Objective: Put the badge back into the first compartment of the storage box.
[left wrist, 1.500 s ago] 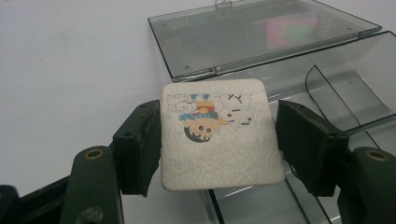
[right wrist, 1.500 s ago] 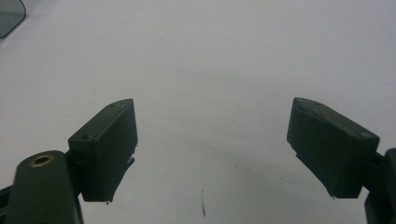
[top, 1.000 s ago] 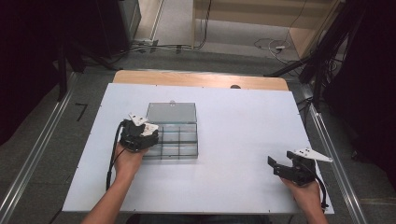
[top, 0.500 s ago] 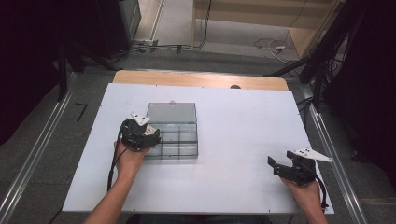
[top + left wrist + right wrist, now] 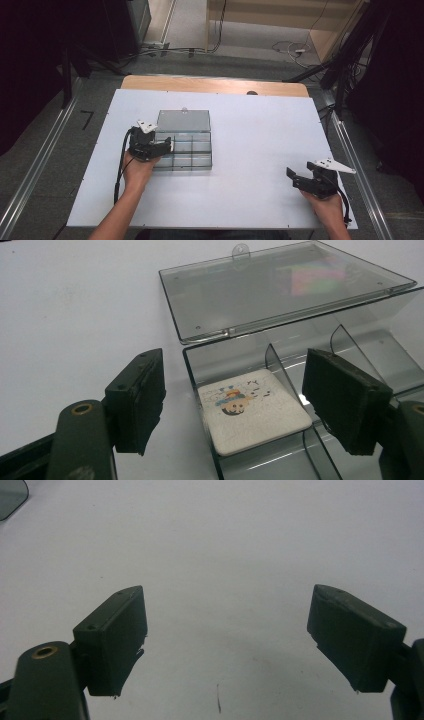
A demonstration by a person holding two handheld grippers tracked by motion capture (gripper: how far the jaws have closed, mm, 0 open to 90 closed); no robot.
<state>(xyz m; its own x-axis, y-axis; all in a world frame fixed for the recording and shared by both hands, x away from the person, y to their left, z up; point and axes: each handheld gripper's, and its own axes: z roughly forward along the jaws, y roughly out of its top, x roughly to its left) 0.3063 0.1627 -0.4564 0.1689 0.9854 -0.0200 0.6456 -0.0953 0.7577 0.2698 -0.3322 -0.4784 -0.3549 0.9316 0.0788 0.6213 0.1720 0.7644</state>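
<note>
White bench carried a clear compartment box, lid flat behind; left hand-held gripper had just opened over its square tile (lying flat), right hand-held gripper gaped empty.

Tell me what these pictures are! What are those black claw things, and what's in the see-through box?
A person sits at a white table, holding a pinching tool in each hand. One picture looks down from above; the other two come from little cameras riding on the tools. The left gripper has just opened its jaws and hangs over a clear plastic box with its lid flipped open. A small white tile with a cartoon lies in one corner pocket. The right gripper is open too, holding nothing.
</note>
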